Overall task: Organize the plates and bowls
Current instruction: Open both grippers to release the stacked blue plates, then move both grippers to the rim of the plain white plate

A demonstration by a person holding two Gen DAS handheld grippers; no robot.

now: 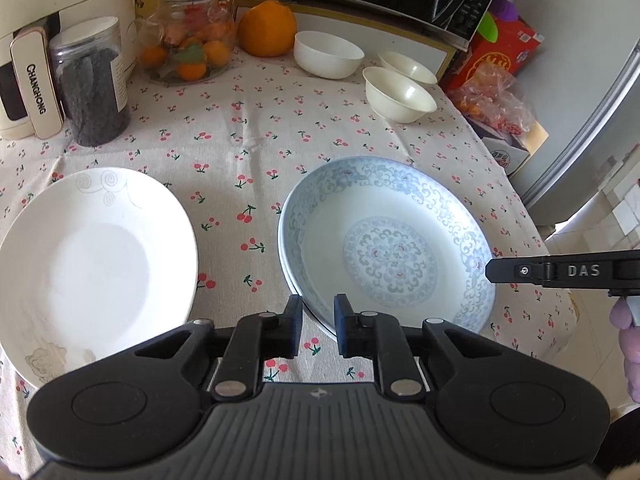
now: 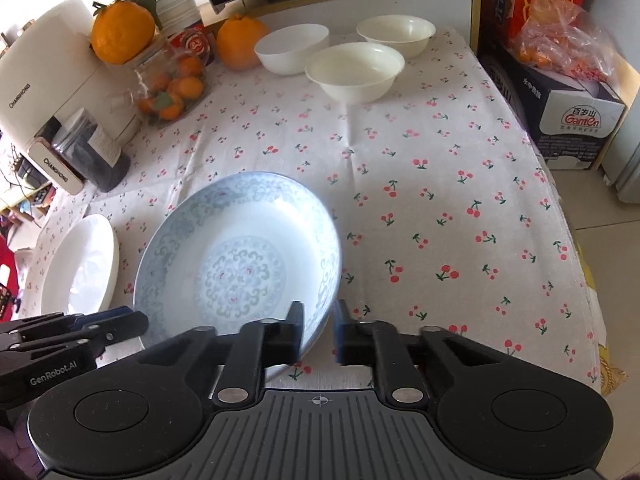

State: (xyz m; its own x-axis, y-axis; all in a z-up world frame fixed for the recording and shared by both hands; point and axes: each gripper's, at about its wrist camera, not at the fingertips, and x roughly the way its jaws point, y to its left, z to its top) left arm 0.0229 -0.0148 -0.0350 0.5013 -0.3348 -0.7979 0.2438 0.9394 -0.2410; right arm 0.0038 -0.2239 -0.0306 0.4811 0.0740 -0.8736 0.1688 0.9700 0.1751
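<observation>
The blue-patterned plate (image 2: pixel 240 264) sits on the cherry-print cloth of the table (image 2: pixel 440 200), toward the near edge, and it looks to be the top one of a stack, since a second rim shows just under it in the left wrist view. The right gripper (image 2: pixel 318 332) has its jaws closed down on the plate's near right rim, the rim passing between them. The left gripper (image 1: pixel 316 330) holds its jaws narrowly spaced at the plate's near left rim, which runs into the gap (whether the pads actually press on it cannot be told). A plain white plate (image 1: pixel 92 256) lies well to the left of the patterned one, flat on the cloth and apart from it. At the far side of the table stand three white bowls (image 2: pixel 354 72), close together, beside a large orange (image 2: pixel 240 42) and a glass jar (image 2: pixel 172 84) of small fruit.
</observation>
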